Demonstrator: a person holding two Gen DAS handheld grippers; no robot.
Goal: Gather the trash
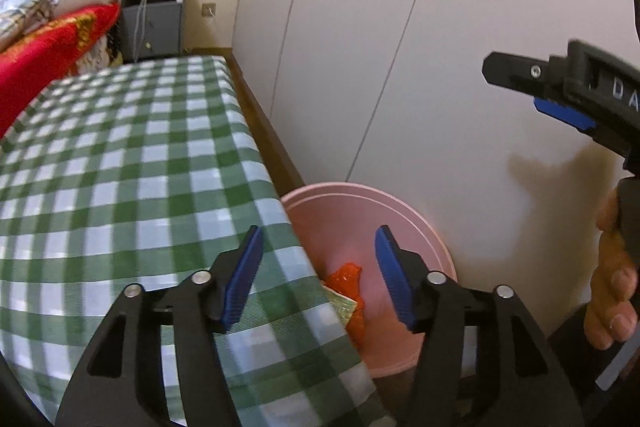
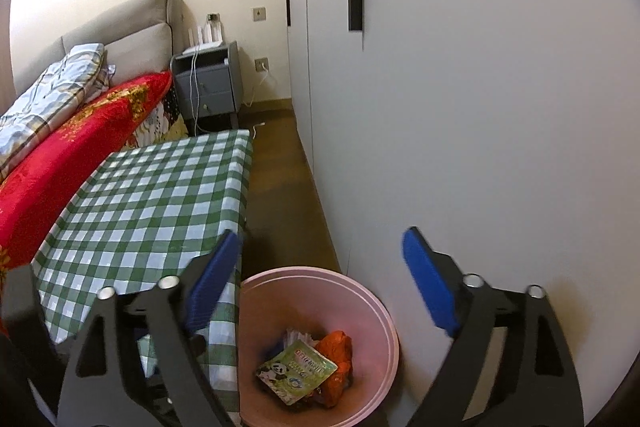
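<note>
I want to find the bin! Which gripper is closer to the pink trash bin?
Probably the left. The left gripper sits open just above the pink trash bin's rim by the checkered table. The right gripper is open too, looking down into it from higher.

the left gripper [image 1: 318, 275] hangs with its blue pads spread wide and nothing between them, over the corner of a table covered in a green checked cloth [image 1: 120, 163]. just past the table edge a pink bin [image 1: 400, 211] sits against a white wardrobe [image 1: 400, 47], touching the cloth's hanging edge. inside the bin lie an orange wrapper [image 1: 350, 291] and the corner of a green packet [image 1: 343, 307]. the right gripper [image 1: 560, 95] shows at the right, side-on, held by a hand [image 1: 612, 291]. far left are a red blanket [image 1: 44, 47] and a grey bedside cabinet [image 1: 154, 23].
</note>
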